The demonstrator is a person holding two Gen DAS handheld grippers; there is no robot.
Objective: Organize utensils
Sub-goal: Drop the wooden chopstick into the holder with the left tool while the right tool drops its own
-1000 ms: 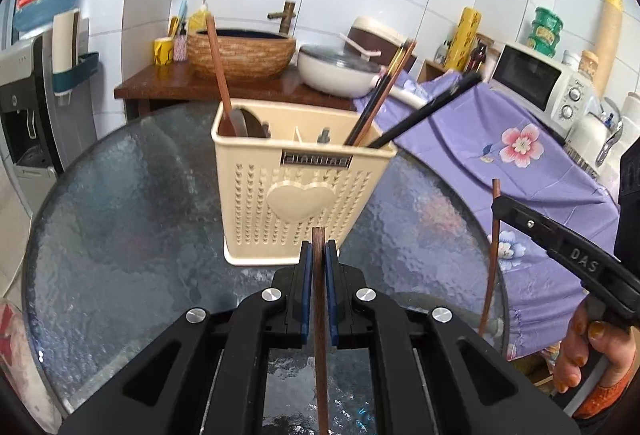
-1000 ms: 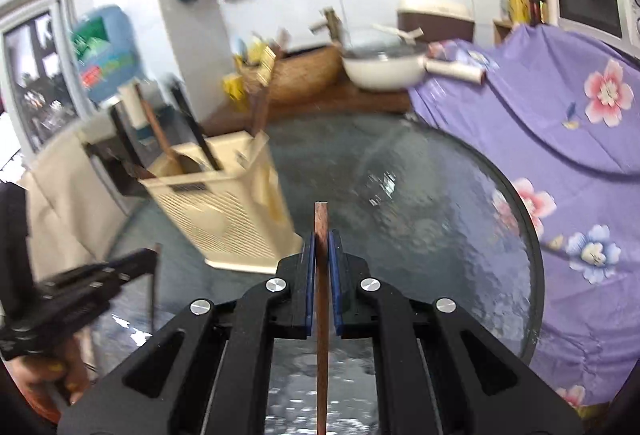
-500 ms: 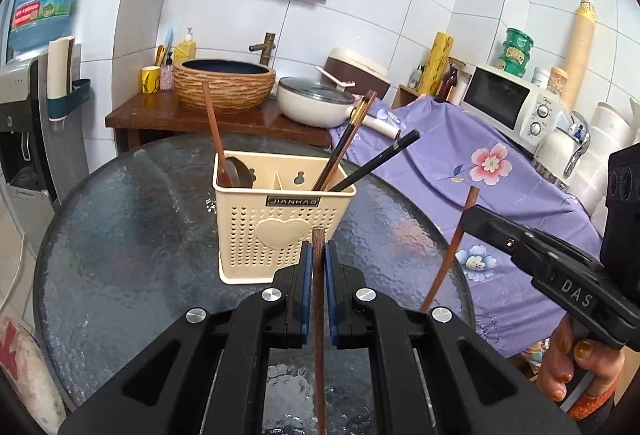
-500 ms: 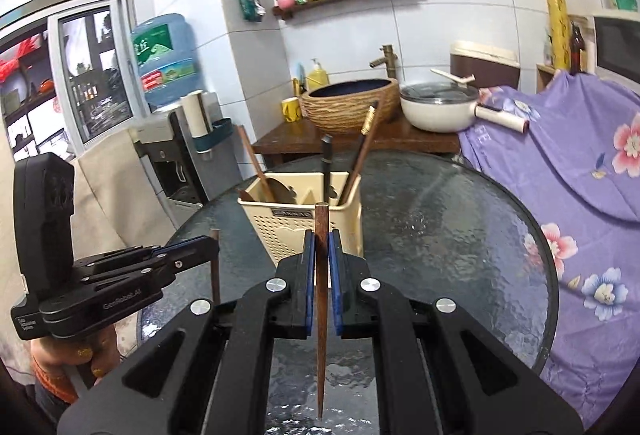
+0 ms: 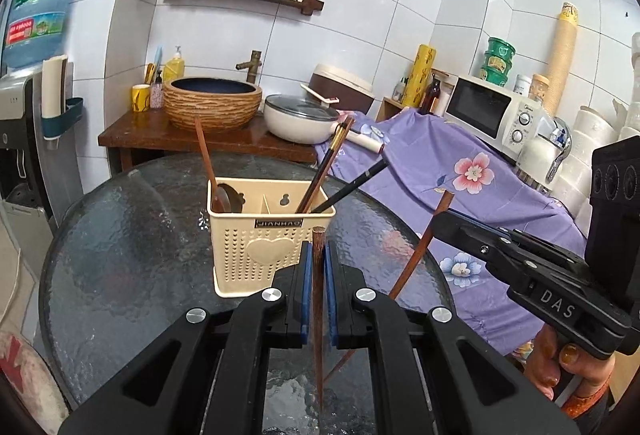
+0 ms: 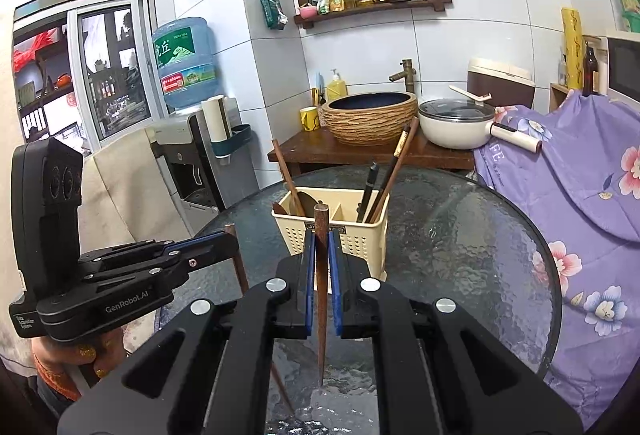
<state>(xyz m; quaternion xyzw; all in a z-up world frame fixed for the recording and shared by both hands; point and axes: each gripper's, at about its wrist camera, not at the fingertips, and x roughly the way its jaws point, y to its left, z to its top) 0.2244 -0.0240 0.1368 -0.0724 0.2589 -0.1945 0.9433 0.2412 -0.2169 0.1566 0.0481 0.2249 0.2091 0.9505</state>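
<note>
A cream perforated utensil holder (image 5: pixel 269 235) stands on the round glass table (image 5: pixel 120 235); it also shows in the right wrist view (image 6: pixel 360 235). It holds a wooden spoon (image 5: pixel 204 159) on its left side and dark chopsticks (image 5: pixel 332 163) on its right. My left gripper (image 5: pixel 316 259) is shut on a brown chopstick (image 5: pixel 317 315), held upright in front of the holder. My right gripper (image 6: pixel 320 247) is shut on another brown chopstick (image 6: pixel 321 295), tip near the glass. Each gripper shows in the other's view, the right one (image 5: pixel 440 219) and the left one (image 6: pixel 230 241).
A wooden counter (image 5: pixel 160 135) behind the table carries a woven basin (image 5: pixel 212 101) and a white lidded pot (image 5: pixel 300 119). A purple flowered cloth (image 5: pixel 460 171) covers the surface to the right, with a microwave (image 5: pixel 492 111). A water dispenser (image 6: pixel 188 155) stands left.
Both grippers have drawn back and up from the holder, each still gripping its chopstick. The right gripper swung to face the holder, and its chopstick now leans in the left view.
</note>
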